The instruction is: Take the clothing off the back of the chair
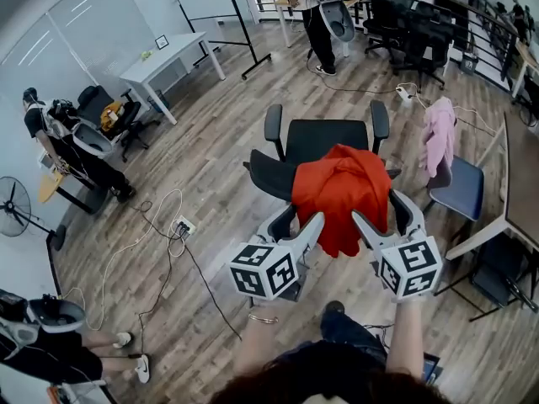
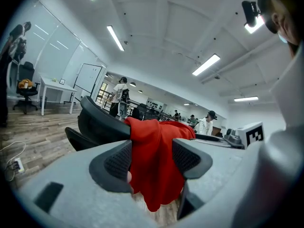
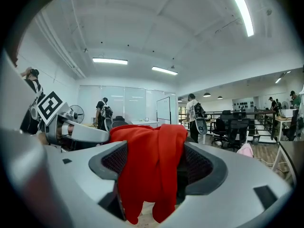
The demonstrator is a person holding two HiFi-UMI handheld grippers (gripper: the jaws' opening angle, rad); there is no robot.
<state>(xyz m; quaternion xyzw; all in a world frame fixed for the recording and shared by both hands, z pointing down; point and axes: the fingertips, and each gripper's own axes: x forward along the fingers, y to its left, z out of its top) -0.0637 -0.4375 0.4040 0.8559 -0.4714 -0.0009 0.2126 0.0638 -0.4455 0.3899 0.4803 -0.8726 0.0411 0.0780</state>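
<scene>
A red garment (image 1: pixel 341 192) is draped over the back of a black office chair (image 1: pixel 324 137) and hangs down its rear side. In the head view, my left gripper (image 1: pixel 296 215) is at the cloth's lower left edge and my right gripper (image 1: pixel 381 207) at its lower right edge. Both point at the chair back with their jaws spread wide. In the left gripper view the red garment (image 2: pixel 156 160) hangs in the gap between the pads, beside the chair back (image 2: pixel 95 122). The right gripper view shows the red garment (image 3: pixel 147 170) the same way, between pads that stand apart.
A pink garment (image 1: pixel 438 137) hangs on a blue chair (image 1: pixel 459 188) to the right, next to a wooden desk (image 1: pixel 518 183). A power strip (image 1: pixel 181 225) with cables lies on the floor at left. People stand at the left (image 1: pixel 59 141) and far back, near a white table (image 1: pixel 164 66).
</scene>
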